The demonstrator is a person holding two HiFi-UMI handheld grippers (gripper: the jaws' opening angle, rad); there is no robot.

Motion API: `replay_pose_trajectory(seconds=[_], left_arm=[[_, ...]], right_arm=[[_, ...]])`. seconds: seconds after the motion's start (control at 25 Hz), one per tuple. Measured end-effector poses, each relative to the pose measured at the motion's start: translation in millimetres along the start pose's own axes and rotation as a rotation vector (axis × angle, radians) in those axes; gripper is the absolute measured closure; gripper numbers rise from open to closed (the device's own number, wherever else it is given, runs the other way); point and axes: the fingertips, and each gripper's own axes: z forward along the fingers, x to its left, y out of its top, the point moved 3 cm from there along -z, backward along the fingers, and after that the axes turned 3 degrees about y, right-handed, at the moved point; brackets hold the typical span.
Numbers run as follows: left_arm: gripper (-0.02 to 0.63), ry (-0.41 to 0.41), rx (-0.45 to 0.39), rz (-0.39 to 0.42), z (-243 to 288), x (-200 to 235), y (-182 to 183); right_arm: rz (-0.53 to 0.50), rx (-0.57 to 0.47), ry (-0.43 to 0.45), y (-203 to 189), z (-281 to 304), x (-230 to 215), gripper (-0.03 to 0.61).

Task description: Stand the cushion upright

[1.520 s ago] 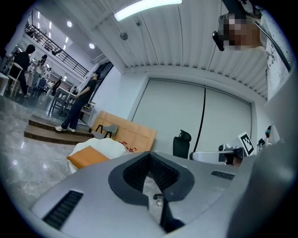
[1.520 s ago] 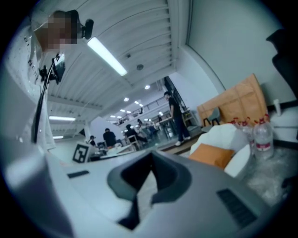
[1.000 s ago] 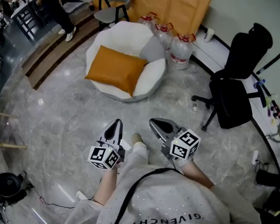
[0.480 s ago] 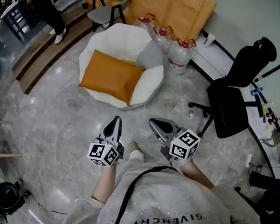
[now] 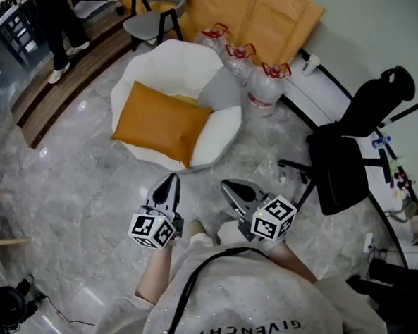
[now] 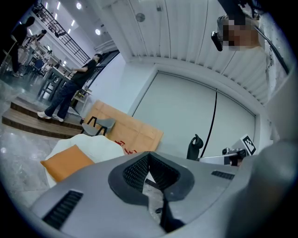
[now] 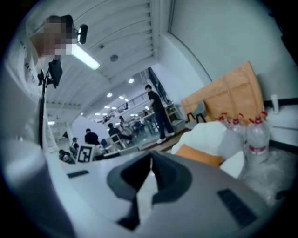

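Observation:
An orange cushion (image 5: 162,122) lies flat and tilted on the seat of a white round armchair (image 5: 188,61) on the grey marble floor. It shows at lower left in the left gripper view as the cushion (image 6: 67,161) and behind the jaws in the right gripper view as the cushion (image 7: 199,155). My left gripper (image 5: 172,180) is shut and empty, a short way in front of the chair. The right gripper (image 5: 226,187) is shut and empty too, beside the left one. Both point toward the chair and touch nothing.
Three large water bottles (image 5: 264,89) stand right of the armchair, in front of flat cardboard (image 5: 260,15) against the wall. A black office chair (image 5: 353,154) is at the right. A wooden step (image 5: 63,83) and a standing person (image 5: 59,24) are at upper left.
The chair and cushion have drawn nearer to the grippers and sit lower in the head view. Both grippers stay shut and side by side.

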Motion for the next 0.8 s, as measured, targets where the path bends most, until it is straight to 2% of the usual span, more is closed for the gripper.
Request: replay_pose_trajectory(seconds=[0.2,0.36,0.56,0.72,0.8], left_arm=[[0.589,0.056,-0.036,-0.039,23.0,4.5,3.2],[0.589,0.155,-0.112,-0.053,40.6,10.8,12.0],[0.589,0.269,-0.176,-0.069,67.1,21.5,27.2],[0.589,0.309,-0.206,-0.081,94.1,15.4,28.4],[0.589,0.295,-0.225,-0.115,107.9,10.2,21.4]], right_arm=[[0.047,0.041,0.034,4.5,9.5,-36.0,0.56],[0.02,0.113,0.136,19.1,31.2,-68.6,0.56],[-0.023,0.186,0.273,54.9,65.3,-102.5,0.56],[-0.013,0.234,0.333,65.5,77.2,-134.1,0.56],[0.003,0.259,0.344,65.0,78.7,-152.5,0.56]])
